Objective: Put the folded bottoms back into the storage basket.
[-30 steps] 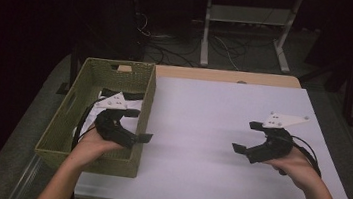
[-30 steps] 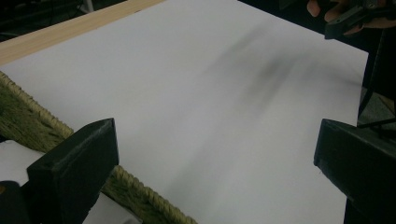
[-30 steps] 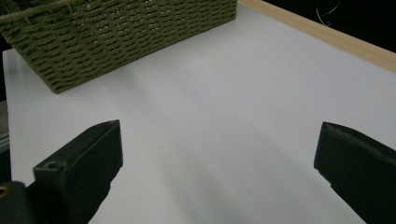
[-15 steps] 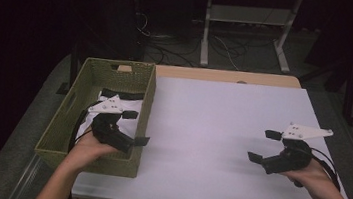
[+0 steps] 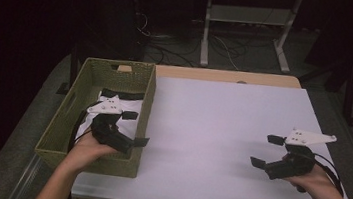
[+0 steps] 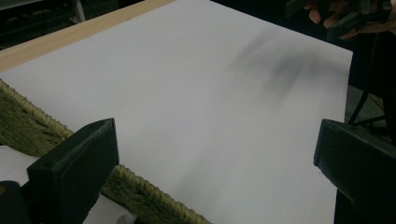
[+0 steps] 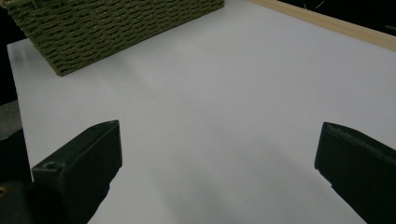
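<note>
Basket (image 5: 76,118) under left gripper (image 5: 133,127), fingers (image 5: 140,140) spread, right gripper (image 5: 266,151) apart.

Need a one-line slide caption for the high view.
Left gripper open over woven basket; right gripper open above bare white table.

white tabletop (image 5: 221,130) lies bare between the tools; the woven basket (image 5: 148,101) walls its left edge.

1. A white bench (image 5: 221,130) with a strip of bare wood along its far edge (image 5: 227,76).
2. A woven green basket (image 5: 75,113) at the bench's left side, holding black-and-white cloth (image 5: 131,105).
3. A white metal frame (image 5: 246,24) and loose cables (image 5: 171,41) on the dark floor beyond.
</note>
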{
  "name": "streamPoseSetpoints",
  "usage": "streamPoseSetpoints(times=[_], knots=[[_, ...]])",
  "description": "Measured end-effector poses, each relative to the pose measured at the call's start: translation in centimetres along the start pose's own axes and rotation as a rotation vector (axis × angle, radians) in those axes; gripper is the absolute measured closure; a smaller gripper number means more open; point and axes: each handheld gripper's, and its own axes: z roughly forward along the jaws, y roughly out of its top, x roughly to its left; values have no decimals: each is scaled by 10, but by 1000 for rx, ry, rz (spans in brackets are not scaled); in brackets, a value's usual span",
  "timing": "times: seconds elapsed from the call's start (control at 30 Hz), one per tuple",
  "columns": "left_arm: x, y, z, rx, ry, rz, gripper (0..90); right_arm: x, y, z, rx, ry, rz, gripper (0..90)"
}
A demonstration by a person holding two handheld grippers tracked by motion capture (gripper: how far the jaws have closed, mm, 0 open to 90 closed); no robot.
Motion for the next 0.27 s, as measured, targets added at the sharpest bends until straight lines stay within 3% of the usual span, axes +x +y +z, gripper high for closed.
streamPoseSetpoints(times=[0.27], knots=[[0,0,0,1,2,0,5,1,-1,1,4,10,-2,8]])
